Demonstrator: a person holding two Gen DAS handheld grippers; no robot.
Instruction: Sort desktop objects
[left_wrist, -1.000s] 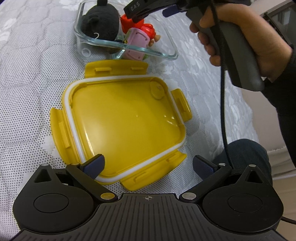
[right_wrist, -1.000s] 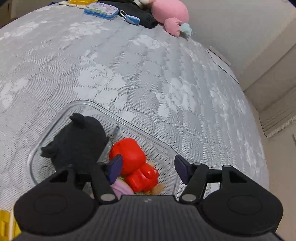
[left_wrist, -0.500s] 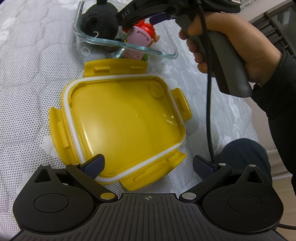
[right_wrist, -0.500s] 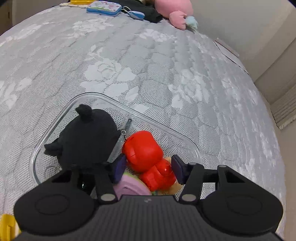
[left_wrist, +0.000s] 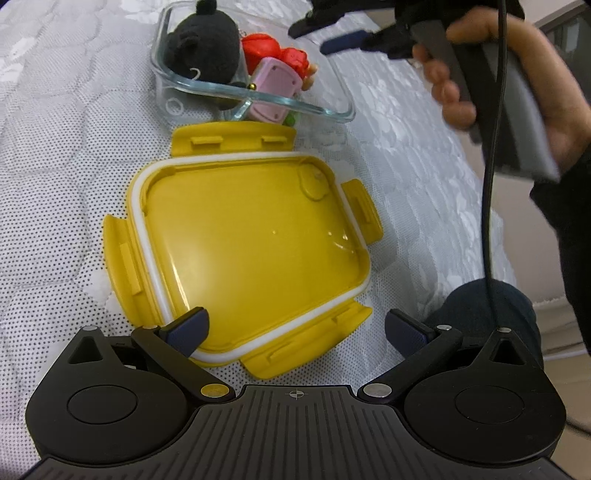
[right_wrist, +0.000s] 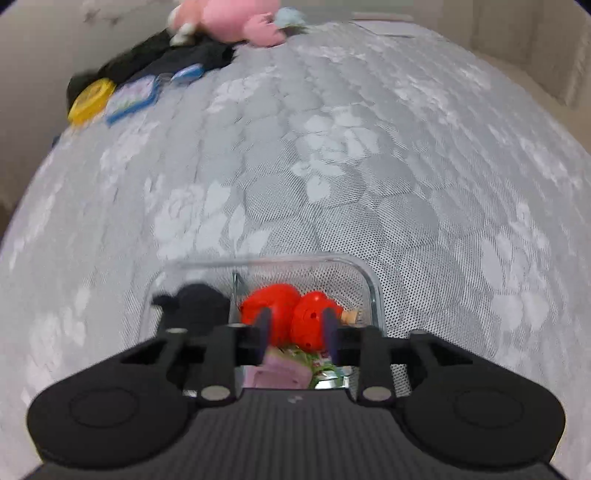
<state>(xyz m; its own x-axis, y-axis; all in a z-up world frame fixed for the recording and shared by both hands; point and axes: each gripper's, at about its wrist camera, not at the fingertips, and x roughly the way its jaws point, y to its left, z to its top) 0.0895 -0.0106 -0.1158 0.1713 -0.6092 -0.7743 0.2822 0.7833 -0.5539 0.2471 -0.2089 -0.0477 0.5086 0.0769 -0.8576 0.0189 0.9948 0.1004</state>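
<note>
Left tongs (left_wrist: 293, 326) are hanging released, fingers spread wide over the near edge of the yellow rectangular plastic lid with white gasket (left_wrist: 247, 243), which is lying inner side up on the grey quilted mattress (left_wrist: 55, 177) at frame centre. Just beyond it, upper centre, the clear rectangular glass container (left_wrist: 334, 101) is holding a black knitted plush toy (left_wrist: 205, 46), a red plastic figure (left_wrist: 260, 51) and a pale pink plastic block (left_wrist: 277, 86) (all crowded together). Right tongs (right_wrist: 295, 330) are hovering above the container, fingers partly apart, gripping nothing; in the right wrist view the red figure (right_wrist: 291, 312) is showing between them.
</note>
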